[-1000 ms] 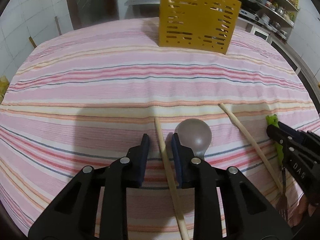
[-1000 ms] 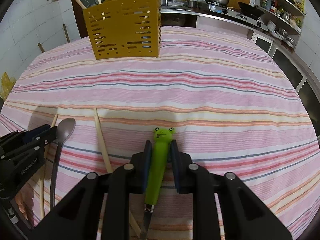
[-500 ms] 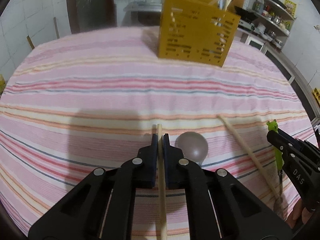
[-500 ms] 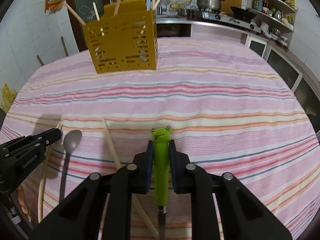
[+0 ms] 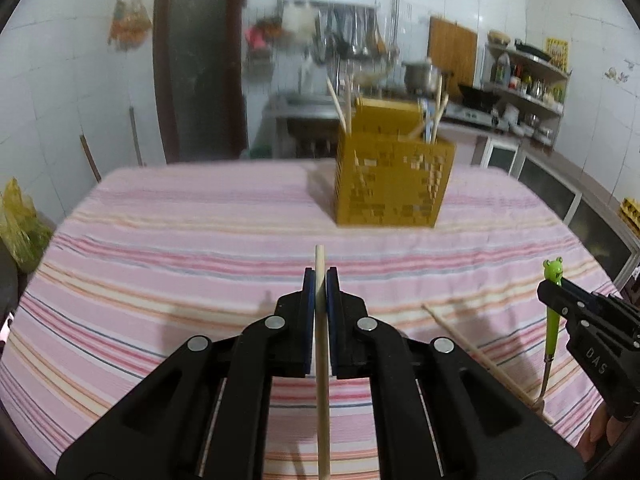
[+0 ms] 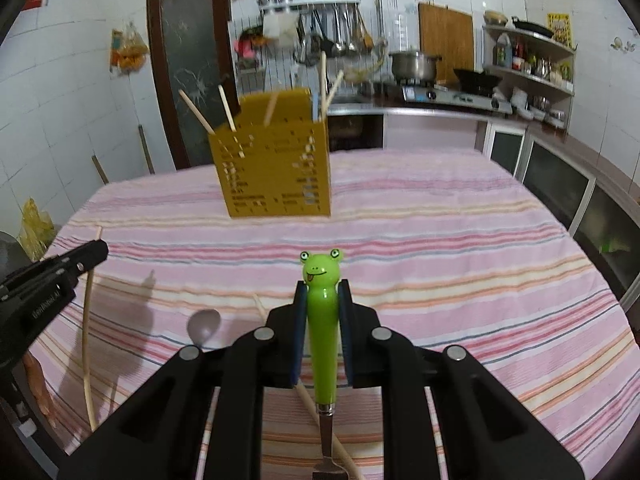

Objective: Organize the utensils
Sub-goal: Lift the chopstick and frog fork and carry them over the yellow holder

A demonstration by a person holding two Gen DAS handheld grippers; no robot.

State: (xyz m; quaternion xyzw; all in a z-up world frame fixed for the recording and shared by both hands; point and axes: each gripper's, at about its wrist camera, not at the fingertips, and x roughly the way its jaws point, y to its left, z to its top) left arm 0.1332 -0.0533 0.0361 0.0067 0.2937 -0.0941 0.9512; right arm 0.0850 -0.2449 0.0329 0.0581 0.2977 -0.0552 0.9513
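Your left gripper [image 5: 320, 280] is clenched on a chopstick [image 5: 321, 360], pinched near its top end so most of its length hangs behind the pads; that long tail could swing or slide out if you turn fast, and it may catch the holder's rim. Your right gripper [image 6: 322, 300] is clamped around the green frog-handled fork [image 6: 323, 328], tines trailing below, and the smooth handle could twist in the pads. Both are lifted off the cloth [image 6: 440, 240], with the yellow holder [image 6: 276, 172] standing well ahead near the table's far edge, chopsticks already leaning out of it, so aim for a free slot or you may knock them. A spoon [image 6: 205, 323] and a loose chopstick [image 5: 472, 350] lie on the near part of the cloth. The middle of the table is bare; its right edge runs close to the cabinets [image 6: 560, 184].
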